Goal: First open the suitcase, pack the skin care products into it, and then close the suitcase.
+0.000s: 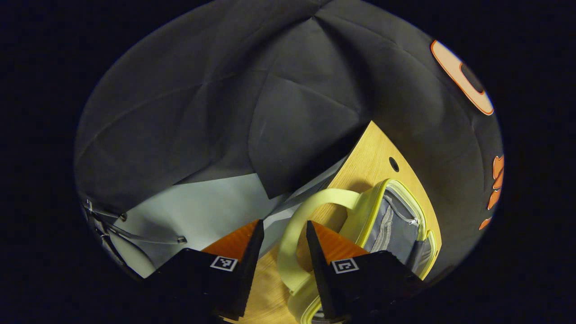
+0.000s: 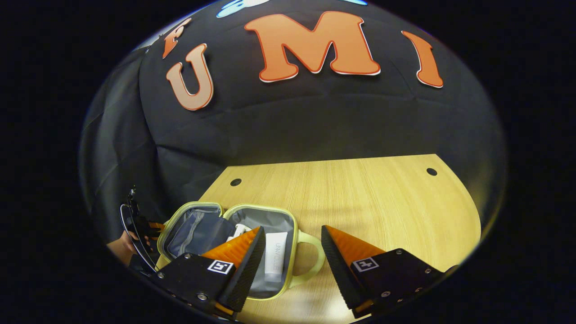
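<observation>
The left gripper has its jaws apart, and the suitcase's pale yellow handle loops up between the fingers without either one pressing on it. The right gripper is also spread wide and holding nothing; it hangs over the wooden table just beside that same handle.

The suitcase, a small yellow-rimmed case with grey lining, lies open flat near the table's left edge. A white tube rests in the handle-side half, and another white item beside it is partly hidden behind a finger, so I can't tell what it is.

Packing looks done or nearly so; closing appears to be what's left. The risk I'd watch: the case sits close to the table's edge, so a pull on the handle could slide the whole thing off instead of folding it. A quick flip might also tip the loose tube out, or catch it in the rim so the halves won't meet.
</observation>
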### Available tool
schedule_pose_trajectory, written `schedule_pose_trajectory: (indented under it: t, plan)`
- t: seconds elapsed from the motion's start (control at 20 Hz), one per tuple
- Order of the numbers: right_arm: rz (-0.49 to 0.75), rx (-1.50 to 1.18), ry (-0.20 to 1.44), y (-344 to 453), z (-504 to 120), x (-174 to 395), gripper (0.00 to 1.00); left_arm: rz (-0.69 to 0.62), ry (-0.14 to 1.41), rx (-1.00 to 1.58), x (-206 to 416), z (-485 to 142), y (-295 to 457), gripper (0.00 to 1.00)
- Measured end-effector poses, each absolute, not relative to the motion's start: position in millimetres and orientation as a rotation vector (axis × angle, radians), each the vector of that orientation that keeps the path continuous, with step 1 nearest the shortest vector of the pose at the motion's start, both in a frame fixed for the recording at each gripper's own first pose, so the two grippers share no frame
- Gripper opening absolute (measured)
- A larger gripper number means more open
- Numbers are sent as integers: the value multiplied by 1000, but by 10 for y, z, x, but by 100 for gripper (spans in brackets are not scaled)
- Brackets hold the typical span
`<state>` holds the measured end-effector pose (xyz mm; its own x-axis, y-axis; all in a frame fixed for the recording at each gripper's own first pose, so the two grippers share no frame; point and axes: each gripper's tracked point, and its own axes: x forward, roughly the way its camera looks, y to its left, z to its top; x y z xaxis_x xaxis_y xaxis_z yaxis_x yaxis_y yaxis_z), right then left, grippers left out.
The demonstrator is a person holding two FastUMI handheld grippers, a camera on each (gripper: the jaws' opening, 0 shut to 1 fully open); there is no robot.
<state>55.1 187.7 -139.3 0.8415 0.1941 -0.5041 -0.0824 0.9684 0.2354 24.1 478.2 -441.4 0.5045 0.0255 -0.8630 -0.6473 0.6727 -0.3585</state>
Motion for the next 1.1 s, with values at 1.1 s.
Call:
schedule_pose_trajectory:
  t: [1.1]
  plan:
    - [168, 181, 378, 1271, -905, 536, 82, 296, 727, -355, 351, -2822, 4343, 8]
